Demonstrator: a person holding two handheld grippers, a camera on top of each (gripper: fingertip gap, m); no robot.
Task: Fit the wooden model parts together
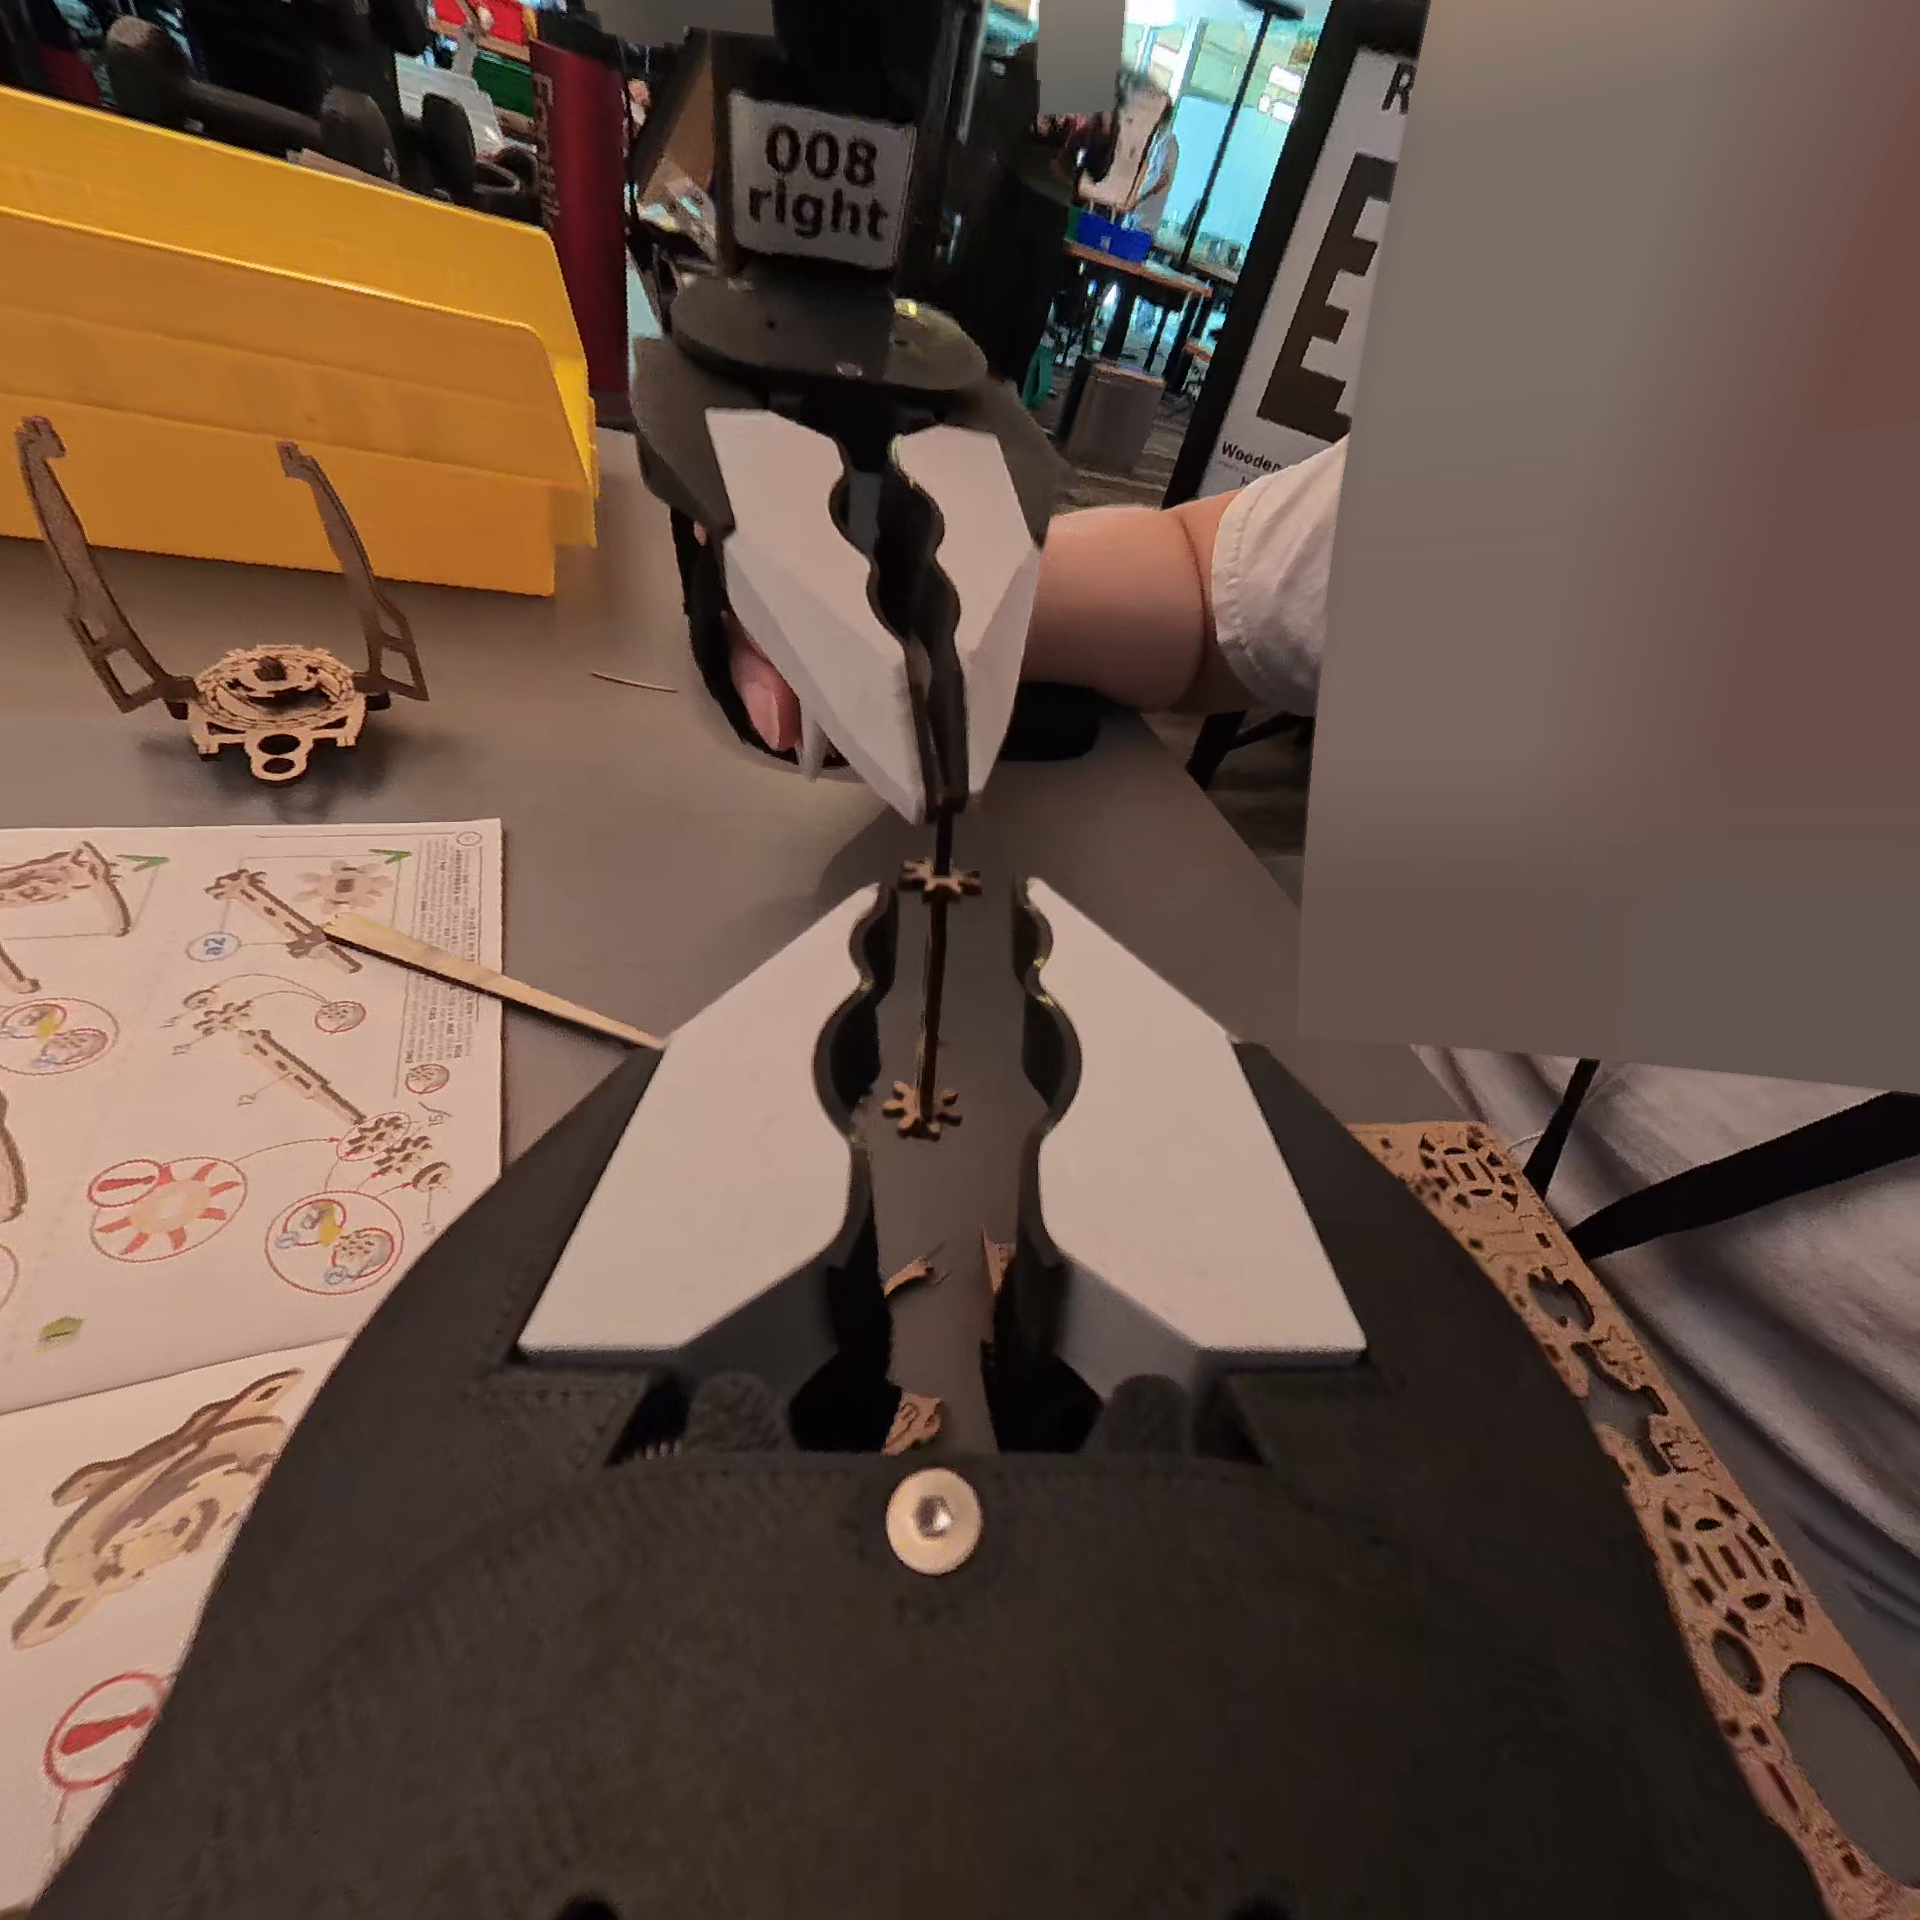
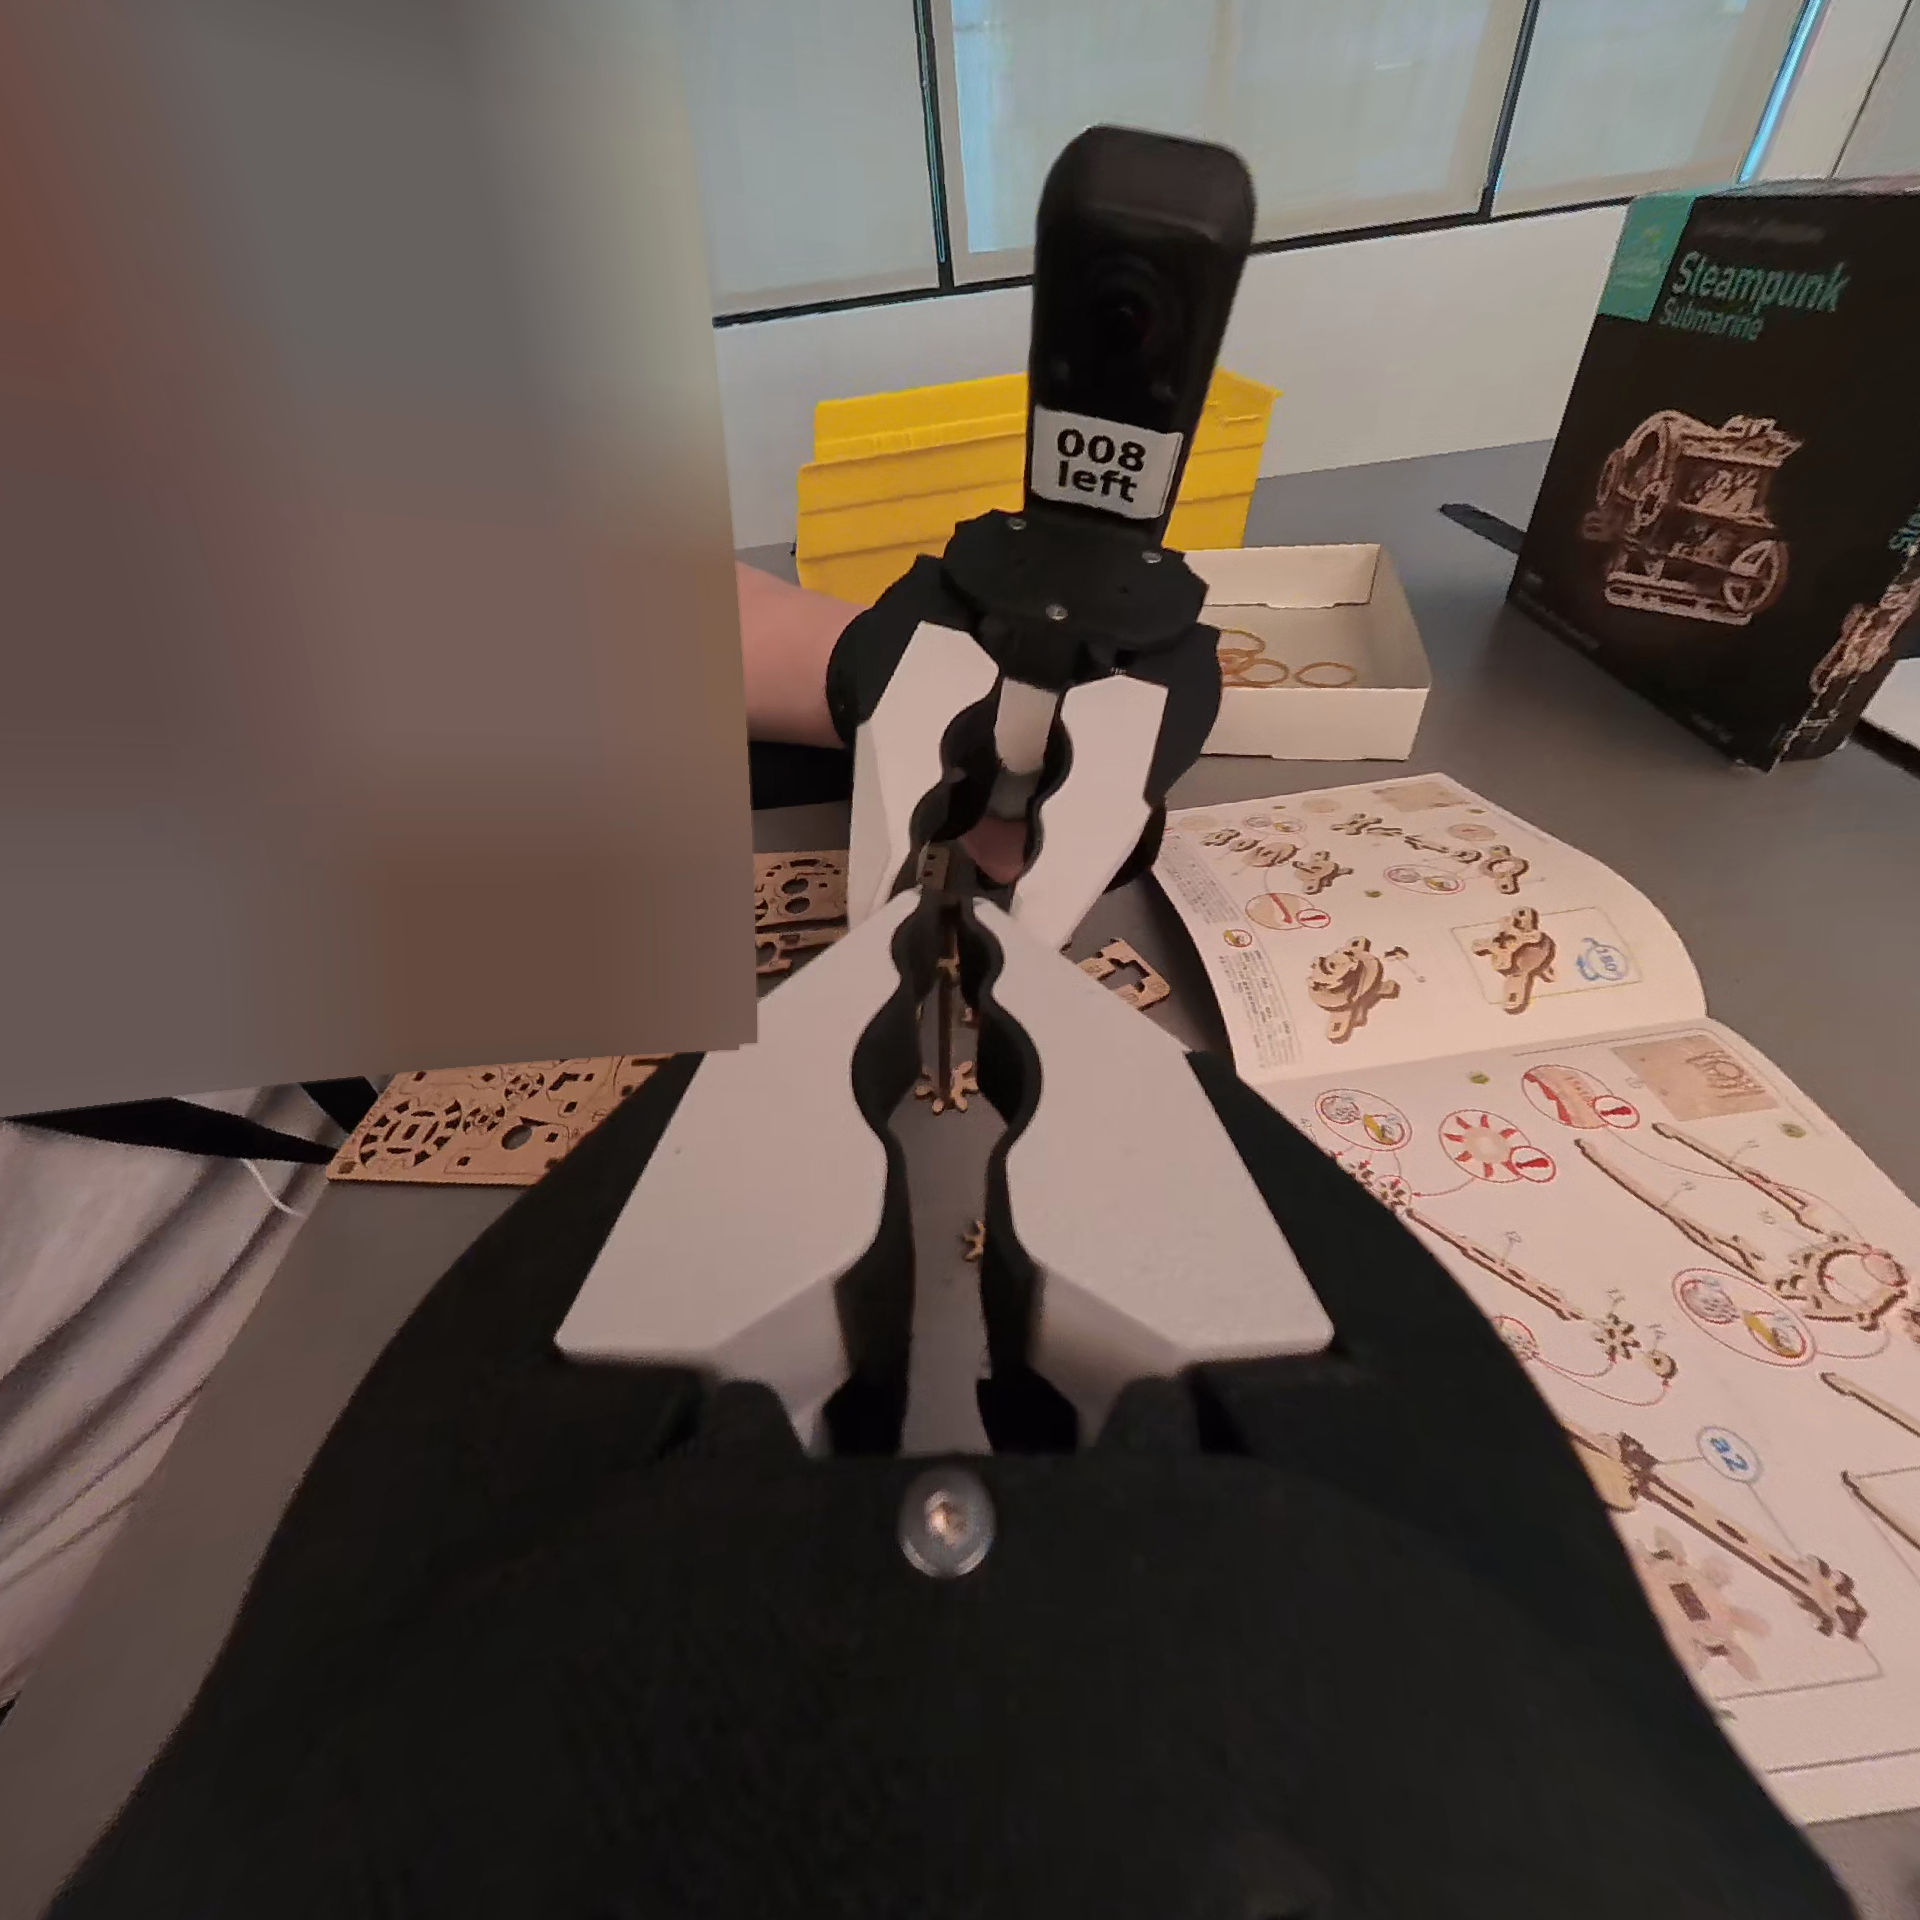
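Left wrist view: my two grippers meet tip to tip over the grey counter.

My right gripper slants down from above, pinching the far end of the thin wooden rod with two small gears. My left gripper is spread around that rod's near stretch. A yellow bin stands far left and the instruction sheet lies left. The counter edge runs close on my right, beside the wooden part sheet.

A shared workshop or maker hall. Yellow bins, other work tables and a standing sign fill the background. A grey table sits beneath big windows.
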